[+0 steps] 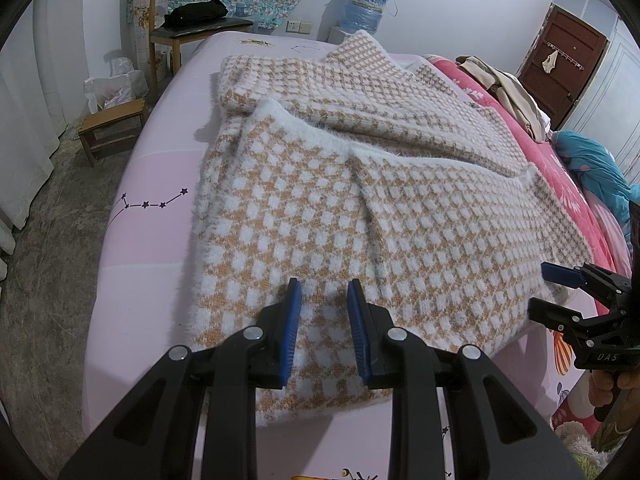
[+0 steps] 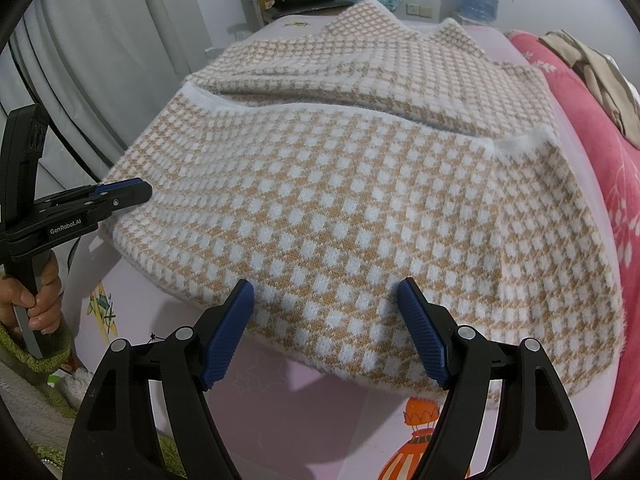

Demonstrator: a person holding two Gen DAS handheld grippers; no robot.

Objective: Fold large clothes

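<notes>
A fuzzy tan-and-white checked sweater [image 1: 360, 208] lies spread on the pink bed sheet [image 1: 132, 280], its near layer folded over the far part along a white-trimmed edge. In the left wrist view my left gripper [image 1: 324, 292] hovers over the sweater's near hem, its blue pads a narrow gap apart with nothing pinched. The right wrist view shows the left gripper [image 2: 138, 192] at the left edge of the sweater [image 2: 340, 200]. My right gripper [image 2: 326, 292] stands wide open above the near hem, empty. From the left wrist view the right gripper [image 1: 550, 292] is at the sweater's right corner.
A wooden chair [image 1: 192, 28] holding a black item and a water jug [image 1: 366, 6] stand past the bed's far end. A low stool [image 1: 112, 124] sits on the floor at left. A red blanket [image 1: 560, 172] and beige clothes [image 1: 508, 88] lie along the right side.
</notes>
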